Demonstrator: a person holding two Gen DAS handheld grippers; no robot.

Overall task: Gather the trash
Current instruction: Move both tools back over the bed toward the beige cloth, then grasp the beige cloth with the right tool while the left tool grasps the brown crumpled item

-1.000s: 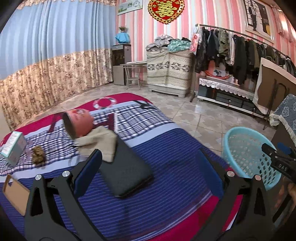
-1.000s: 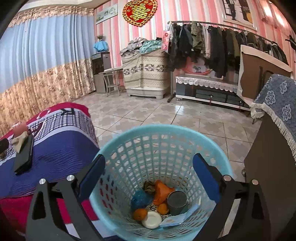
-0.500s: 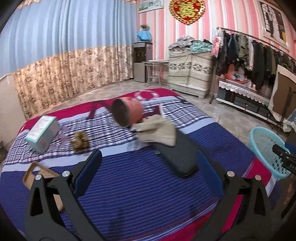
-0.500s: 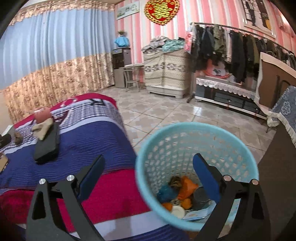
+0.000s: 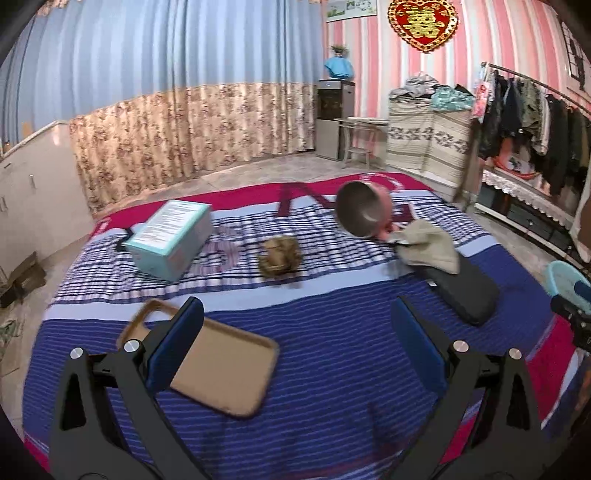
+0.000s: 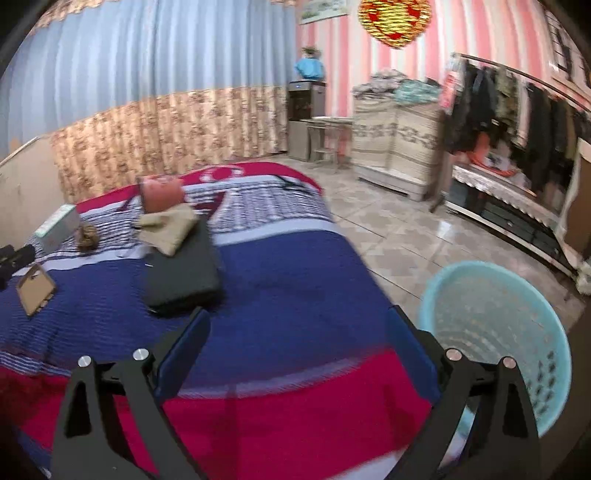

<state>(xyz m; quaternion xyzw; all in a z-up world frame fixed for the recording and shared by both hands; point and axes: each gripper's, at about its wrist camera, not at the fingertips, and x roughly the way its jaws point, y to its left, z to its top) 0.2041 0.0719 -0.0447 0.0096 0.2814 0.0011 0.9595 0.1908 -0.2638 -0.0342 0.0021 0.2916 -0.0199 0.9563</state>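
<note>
Left gripper (image 5: 295, 345) spread wide, empty, above the bed (image 5: 332, 354); brown crumpled wad (image 5: 279, 256) between box (image 5: 170, 238) and pink pot (image 5: 364, 214). Right gripper (image 6: 297, 349) also spread, empty, trash basket (image 6: 495, 339) far right on floor.

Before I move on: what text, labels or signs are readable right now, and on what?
"囍" in gold on the red heart ornament on the striped wall; blurred in the right wrist view.
Teal box on the bed: printed lines on its top face, too small to read.
Poster high on the wall: picture only, no legible words.
Bed cover: large red shapes near the pink pot, partly hidden, not readable.
</note>
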